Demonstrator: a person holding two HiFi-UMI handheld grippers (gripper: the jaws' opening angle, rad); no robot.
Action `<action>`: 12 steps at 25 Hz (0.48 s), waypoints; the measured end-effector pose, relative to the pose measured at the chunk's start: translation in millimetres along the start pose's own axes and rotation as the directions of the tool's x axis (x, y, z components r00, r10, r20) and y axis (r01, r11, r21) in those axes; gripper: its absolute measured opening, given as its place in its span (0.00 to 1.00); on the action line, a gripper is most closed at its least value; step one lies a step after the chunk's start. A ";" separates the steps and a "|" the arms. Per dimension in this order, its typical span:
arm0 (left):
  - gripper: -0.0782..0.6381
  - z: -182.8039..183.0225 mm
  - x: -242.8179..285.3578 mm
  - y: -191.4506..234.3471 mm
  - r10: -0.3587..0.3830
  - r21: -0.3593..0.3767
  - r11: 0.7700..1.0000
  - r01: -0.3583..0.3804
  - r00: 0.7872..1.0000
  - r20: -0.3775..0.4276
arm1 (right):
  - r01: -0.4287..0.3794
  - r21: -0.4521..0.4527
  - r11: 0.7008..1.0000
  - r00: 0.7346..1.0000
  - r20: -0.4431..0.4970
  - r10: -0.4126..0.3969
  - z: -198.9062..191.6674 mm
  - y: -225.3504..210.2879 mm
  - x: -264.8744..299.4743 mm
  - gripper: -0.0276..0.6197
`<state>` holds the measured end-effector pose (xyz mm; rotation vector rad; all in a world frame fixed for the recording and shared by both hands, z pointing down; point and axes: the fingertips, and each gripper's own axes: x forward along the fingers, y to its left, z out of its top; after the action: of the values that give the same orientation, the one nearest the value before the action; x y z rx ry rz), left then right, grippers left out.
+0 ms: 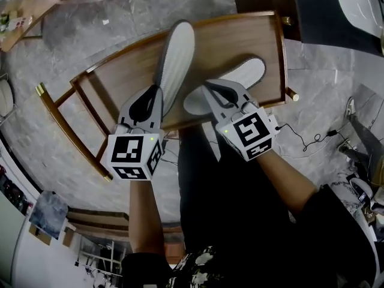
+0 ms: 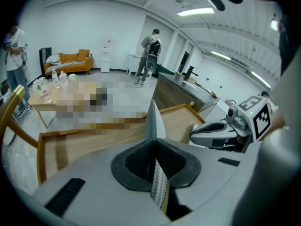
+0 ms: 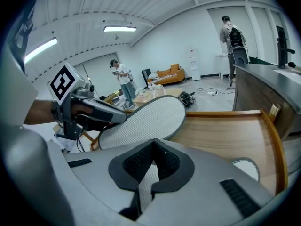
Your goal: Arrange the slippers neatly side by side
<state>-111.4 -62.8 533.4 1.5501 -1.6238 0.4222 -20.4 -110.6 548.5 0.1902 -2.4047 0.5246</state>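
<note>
A: What colours do the slippers show?
B: The left slipper point(image 1: 175, 59) has a pale grey sole with a fine zigzag tread and a darker grey rim. The right slipper point(image 1: 240, 77) matches it.
A: And the grippers?
B: The left gripper point(image 1: 156, 95) and the right gripper point(image 1: 210, 89) are light grey with black ribbed pads point(image 2: 137, 161). Their marker cubes point(image 1: 133, 155) carry black-and-white squares.
A: Underneath?
B: The table point(image 1: 240, 38) is brown wood grain, the floor point(image 1: 132, 17) mottled grey.

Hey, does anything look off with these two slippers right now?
Yes. The left slipper, pinched in the left tongs, is tilted off flat with its sole showing, and it fans away from the right slipper instead of lying parallel.
</note>
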 end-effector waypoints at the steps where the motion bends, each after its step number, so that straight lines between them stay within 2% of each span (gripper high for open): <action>1: 0.15 -2.5 -5.3 3.6 0.017 -0.020 1.000 -0.017 1.000 0.007 | -0.007 -0.009 1.000 1.000 0.000 0.007 0.7 3.1 1.6 0.03; 6: 0.14 -17.0 -37.6 28.9 0.110 -0.166 0.981 -0.101 0.993 0.045 | -0.048 -0.041 0.998 0.999 -0.004 0.048 2.9 21.2 10.4 0.03; 12: 0.14 -43.2 -70.3 65.1 0.273 -0.264 0.931 -0.251 0.961 0.049 | -0.071 -0.072 0.995 0.997 -0.010 0.071 5.5 38.0 16.3 0.03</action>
<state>-165.8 26.9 526.0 1.1767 -1.8809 0.2764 -46.3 -78.4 542.8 0.0714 -2.4258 0.4690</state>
